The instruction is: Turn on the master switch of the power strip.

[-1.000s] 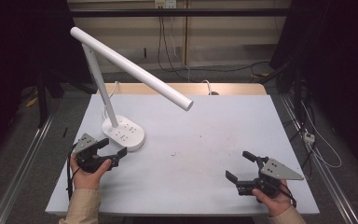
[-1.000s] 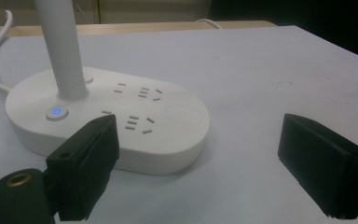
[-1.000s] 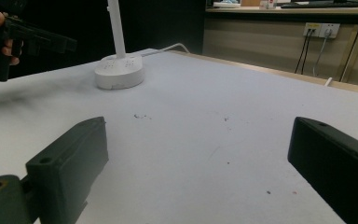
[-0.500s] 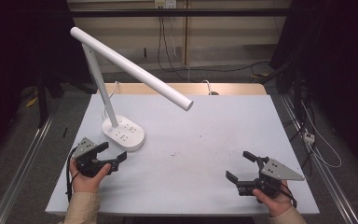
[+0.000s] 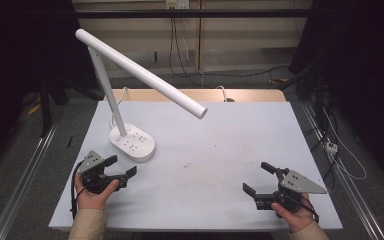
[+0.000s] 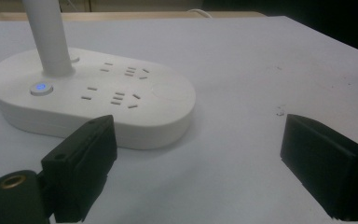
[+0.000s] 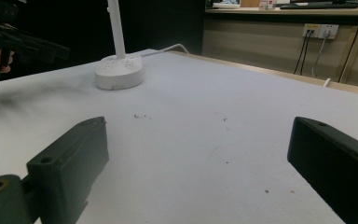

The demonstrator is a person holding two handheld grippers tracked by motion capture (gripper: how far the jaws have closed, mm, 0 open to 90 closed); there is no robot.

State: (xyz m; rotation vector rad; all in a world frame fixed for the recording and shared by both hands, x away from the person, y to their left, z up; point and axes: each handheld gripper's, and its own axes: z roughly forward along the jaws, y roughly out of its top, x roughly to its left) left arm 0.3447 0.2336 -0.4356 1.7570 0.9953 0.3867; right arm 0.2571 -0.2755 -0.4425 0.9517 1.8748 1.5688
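Left tool (image 5: 121, 167), wide open and empty, has backed off the lamp base (image 5: 133, 143) toward the bench's (image 5: 230, 150) near edge; right tool (image 5: 260, 179) waits open.

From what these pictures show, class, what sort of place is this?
Probably a lab or workshop bench for recording handling work: a plain white table carrying a desk lamp, a hand-held gripper with a trailing cable, and wall sockets.
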